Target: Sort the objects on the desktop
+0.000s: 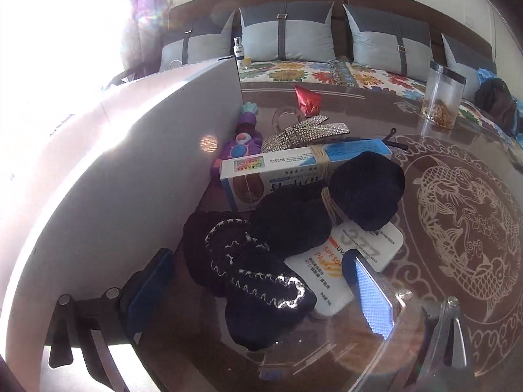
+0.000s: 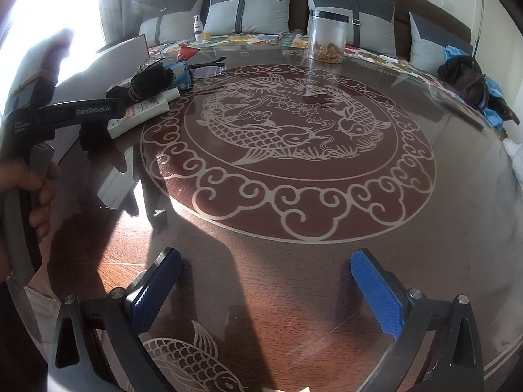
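In the left wrist view my left gripper (image 1: 260, 258) is open over a pile on the glass table (image 1: 457, 215). A black knit piece with white stitching (image 1: 261, 281) lies between its blue pads without touching them. A white sunscreen tube (image 1: 330, 271) lies partly under that piece, near the right pad (image 1: 372, 294). Behind are two black fuzzy pieces (image 1: 366, 189), a blue and white box (image 1: 287, 170), rhinestone clips (image 1: 304, 134) and a purple toy (image 1: 245, 137). My right gripper (image 2: 264, 253) hangs open over bare table with nothing between its fingers.
A tall pale box wall (image 1: 130, 163) stands close on the left of the pile. A clear jar (image 2: 328, 37) and glasses (image 2: 209, 67) sit at the table's far side. A hand (image 2: 36, 189) holds the left gripper's handle. A sofa with cushions (image 2: 251, 9) runs behind.
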`<control>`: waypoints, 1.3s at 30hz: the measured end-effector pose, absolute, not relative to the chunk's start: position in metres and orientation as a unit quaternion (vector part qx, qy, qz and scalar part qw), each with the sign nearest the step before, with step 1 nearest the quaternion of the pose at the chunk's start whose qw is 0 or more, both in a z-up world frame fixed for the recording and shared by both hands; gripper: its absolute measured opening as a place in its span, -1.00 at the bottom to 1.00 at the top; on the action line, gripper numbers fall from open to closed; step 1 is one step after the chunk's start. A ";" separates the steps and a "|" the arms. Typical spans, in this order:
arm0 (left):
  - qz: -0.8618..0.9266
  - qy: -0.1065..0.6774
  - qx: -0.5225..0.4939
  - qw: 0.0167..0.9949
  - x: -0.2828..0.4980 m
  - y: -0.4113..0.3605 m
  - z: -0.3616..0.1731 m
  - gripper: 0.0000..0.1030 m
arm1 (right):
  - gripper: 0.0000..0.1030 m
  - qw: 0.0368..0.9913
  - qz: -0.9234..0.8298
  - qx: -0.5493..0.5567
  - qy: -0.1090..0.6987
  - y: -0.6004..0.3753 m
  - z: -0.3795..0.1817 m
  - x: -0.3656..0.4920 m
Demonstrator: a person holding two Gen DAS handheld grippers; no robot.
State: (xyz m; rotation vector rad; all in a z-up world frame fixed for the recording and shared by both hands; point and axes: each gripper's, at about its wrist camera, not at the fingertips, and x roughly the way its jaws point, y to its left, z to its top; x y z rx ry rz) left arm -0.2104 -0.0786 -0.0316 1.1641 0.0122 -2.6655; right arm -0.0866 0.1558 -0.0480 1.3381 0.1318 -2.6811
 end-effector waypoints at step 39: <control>-0.900 0.036 0.434 -0.029 -0.099 -0.076 -0.035 0.57 | 1.00 0.060 -0.893 0.445 0.038 0.160 -0.047 -0.086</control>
